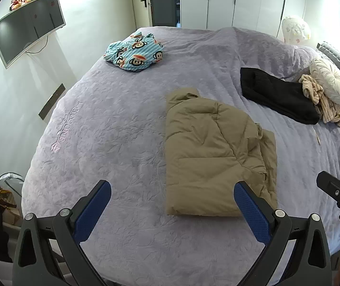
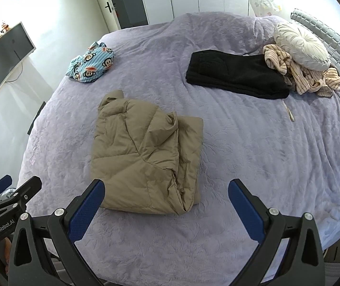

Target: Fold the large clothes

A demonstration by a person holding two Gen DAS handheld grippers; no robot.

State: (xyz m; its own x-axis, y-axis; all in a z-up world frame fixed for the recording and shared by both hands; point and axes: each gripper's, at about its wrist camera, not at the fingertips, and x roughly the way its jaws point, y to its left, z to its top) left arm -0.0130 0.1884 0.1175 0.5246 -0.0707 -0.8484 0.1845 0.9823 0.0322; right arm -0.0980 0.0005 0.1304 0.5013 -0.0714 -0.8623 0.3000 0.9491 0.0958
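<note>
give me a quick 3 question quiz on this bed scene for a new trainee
1. True or false: the tan puffer jacket lies folded on the bed.
2. Which item touches the black garment? A) monkey-print pyjamas B) striped beige garment C) wall TV
3. Fill in: both the left gripper and the right gripper are ____ and hold nothing.

Key: 1 true; 2 B; 3 open

bed [image 1: 127, 143]: near edge cut off by frame | striped top [image 2: 298, 76]: partly under cushion [image 2: 301, 47] | TV [image 1: 27, 28] ornaments: too small to tell | floor bag [image 1: 5, 205]: contents unclear
</note>
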